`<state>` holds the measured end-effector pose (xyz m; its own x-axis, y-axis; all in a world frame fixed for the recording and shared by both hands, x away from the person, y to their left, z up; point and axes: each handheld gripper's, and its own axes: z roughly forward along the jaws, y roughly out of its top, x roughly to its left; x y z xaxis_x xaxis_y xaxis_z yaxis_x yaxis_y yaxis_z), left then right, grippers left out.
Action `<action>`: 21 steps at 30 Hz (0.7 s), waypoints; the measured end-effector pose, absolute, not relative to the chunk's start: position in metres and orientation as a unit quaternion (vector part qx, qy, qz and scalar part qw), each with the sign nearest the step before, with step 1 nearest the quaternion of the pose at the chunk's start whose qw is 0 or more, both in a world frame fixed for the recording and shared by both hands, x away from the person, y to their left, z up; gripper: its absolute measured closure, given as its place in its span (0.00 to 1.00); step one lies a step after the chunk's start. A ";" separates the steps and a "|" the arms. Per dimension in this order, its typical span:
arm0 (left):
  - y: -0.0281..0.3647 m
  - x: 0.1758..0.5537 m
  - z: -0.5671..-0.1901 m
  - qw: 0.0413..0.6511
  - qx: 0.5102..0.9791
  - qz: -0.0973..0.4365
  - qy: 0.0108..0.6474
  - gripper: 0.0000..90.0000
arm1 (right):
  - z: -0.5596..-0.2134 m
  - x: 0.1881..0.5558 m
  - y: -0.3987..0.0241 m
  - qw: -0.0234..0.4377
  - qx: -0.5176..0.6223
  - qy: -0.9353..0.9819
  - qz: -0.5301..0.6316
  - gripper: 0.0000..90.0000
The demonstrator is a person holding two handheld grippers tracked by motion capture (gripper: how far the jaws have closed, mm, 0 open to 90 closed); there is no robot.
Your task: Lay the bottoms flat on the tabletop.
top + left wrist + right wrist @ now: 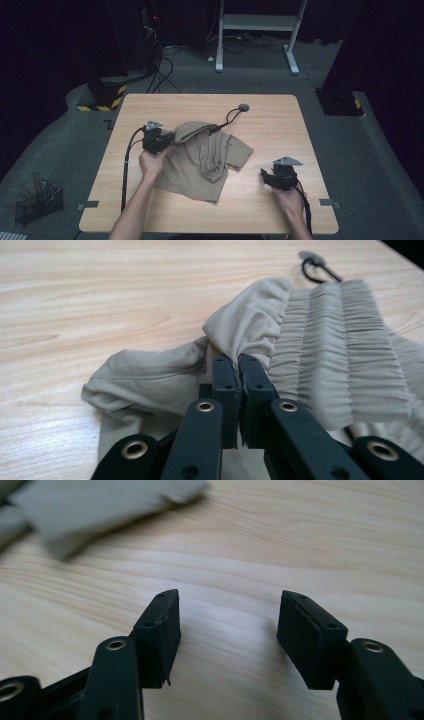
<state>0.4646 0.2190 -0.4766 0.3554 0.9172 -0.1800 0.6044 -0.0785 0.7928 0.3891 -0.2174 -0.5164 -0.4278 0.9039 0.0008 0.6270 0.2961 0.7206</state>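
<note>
Near the bench's middle lay the beige garment, soft and limp; the left tool pinched a bunched fold, while the right tool stood spread beside it, best gripping a hem.

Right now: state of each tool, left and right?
Left tool: shut on a fold of the beige garment.
Right tool: open, nothing between its jaws, over bare table.
</note>
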 end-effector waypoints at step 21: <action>0.218 0.467 -0.483 0.405 0.717 0.186 0.536 0.97 | -0.511 0.388 -0.083 0.113 0.318 0.852 0.402 0.57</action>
